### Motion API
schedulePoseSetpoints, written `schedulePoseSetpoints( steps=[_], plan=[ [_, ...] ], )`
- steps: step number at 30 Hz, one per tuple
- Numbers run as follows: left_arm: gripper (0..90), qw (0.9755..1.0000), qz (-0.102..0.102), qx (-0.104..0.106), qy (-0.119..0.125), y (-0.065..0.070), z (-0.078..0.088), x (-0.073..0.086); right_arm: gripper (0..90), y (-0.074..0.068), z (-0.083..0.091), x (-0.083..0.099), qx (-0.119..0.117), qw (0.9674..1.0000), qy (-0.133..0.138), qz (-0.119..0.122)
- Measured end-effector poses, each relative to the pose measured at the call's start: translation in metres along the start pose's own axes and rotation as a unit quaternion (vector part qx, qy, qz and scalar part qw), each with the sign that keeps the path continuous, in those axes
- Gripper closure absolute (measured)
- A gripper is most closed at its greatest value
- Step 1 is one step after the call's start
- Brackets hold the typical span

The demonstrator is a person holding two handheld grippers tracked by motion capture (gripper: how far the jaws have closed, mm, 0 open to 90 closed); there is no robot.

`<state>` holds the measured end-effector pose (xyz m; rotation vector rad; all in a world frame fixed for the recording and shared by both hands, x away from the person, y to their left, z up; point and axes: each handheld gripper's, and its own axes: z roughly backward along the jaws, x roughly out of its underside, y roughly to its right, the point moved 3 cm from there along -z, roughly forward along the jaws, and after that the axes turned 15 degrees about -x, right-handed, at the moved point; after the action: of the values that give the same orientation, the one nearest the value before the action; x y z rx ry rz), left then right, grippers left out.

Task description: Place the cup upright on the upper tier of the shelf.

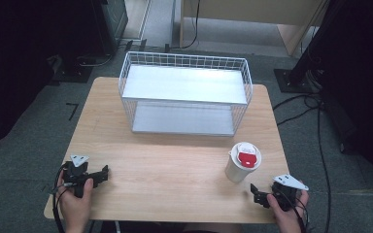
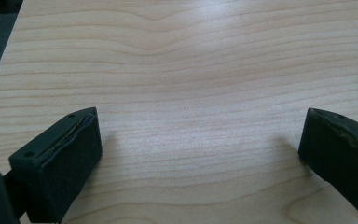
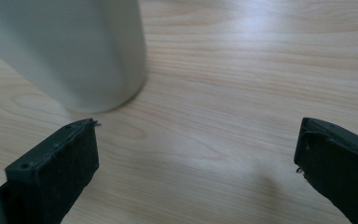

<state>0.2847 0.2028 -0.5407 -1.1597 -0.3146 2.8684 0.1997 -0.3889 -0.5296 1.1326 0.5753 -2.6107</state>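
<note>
Two hands resting low at the near edge of a light wooden table (image 1: 175,170), each wrapped around a black two-jaw gripper with a cable trailing off toward the floor. Left gripper (image 1: 104,173) at the near left corner, held level and pointed right across the tabletop, grey three-cornered plate on top; jaws spread wide over bare wood grain in the left gripper view, nothing between them. Right gripper (image 1: 255,191) at the near right corner, angled left and slightly away, likewise spread wide and holding nothing.

White cup (image 1: 242,162) upright on the table just beyond the right gripper, to its far left, near but apart from the jaw tips; in the right gripper view, its smooth pale wall (image 3: 74,51) rising just past the left jaw, outside the gap. Cup tapered and cylindrical, matte-looking, capped with a white lid carrying a red piece (image 1: 246,158) on top.

Farther back, at the far middle of the table, a white wire-mesh rack (image 1: 184,92) with two flat pale shelves, well apart from both grippers. Grey carpet-like floor around the table.
</note>
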Motion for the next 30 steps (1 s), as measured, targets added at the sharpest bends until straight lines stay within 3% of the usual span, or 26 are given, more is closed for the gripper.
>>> schedulePoseSetpoints(
  steps=[4, 16, 24, 30],
  plan=[
    [0.0, 1.0, 0.0, 0.0, 0.0, 0.0, 0.0, 0.0, 0.0, -0.011, -0.002, -0.005, -0.026, 0.9996, 0.008, 0.0],
    [0.0, 1.0, 0.0, 0.0, 0.0, 0.0, 0.0, 0.0, 0.4, -0.035, -0.007, -0.023, -0.064, 0.997, 0.043, 0.002],
    [0.0, 1.0, 0.0, 0.0, 0.0, 0.0, 0.0, 0.0, 4.5, -0.041, -0.013, -0.034, -0.073, 0.9952, 0.066, -0.005],
    [0.0, 1.0, 0.0, 0.0, 0.0, 0.0, 0.0, 0.0, 5.4, -0.047, -0.021, -0.041, -0.056, 0.9962, 0.066, 0.009]
  ],
)
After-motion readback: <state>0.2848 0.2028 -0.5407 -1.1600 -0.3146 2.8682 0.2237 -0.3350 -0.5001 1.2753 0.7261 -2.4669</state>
